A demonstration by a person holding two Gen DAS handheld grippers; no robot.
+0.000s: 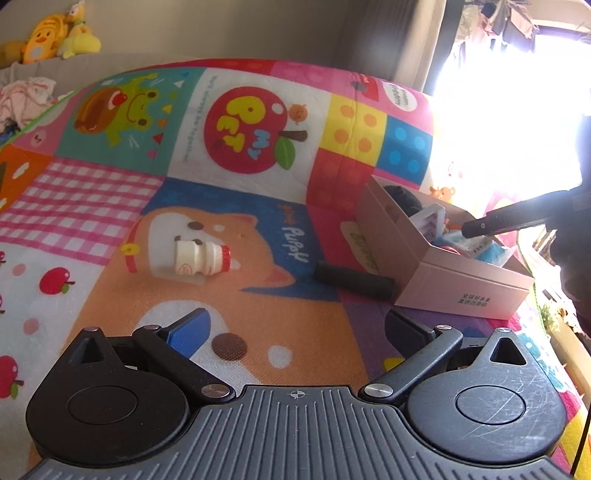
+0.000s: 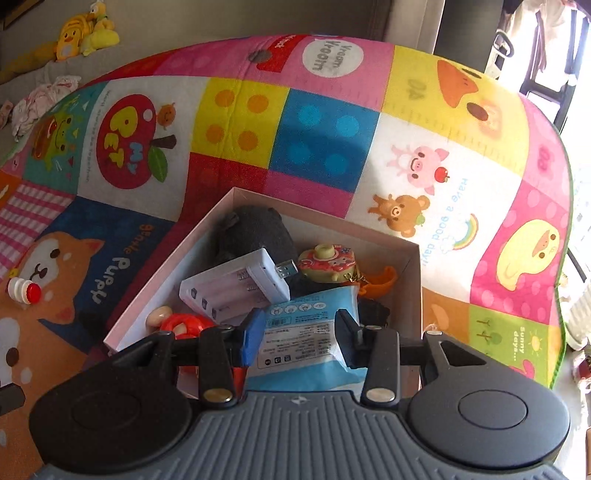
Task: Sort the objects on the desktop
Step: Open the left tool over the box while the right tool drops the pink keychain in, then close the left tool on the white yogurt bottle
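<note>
Right gripper [image 2: 300, 332], jaws spread, hovers over the tissue pack [image 2: 314, 332] in the box [image 2: 155, 284]; left gripper [image 1: 295, 332], spread wide, faces the yogurt bottle [image 1: 201, 258], probably next.

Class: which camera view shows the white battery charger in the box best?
The right wrist view: it looks down into the box, showing the charger whole, with slots and USB plug. The left wrist view shows only its upper part over the box wall.

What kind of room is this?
Probably a home living room or playroom: a cartoon play mat covers the surface, plush ducks sit on a sofa behind, and laundry hangs by the bright window.
</note>
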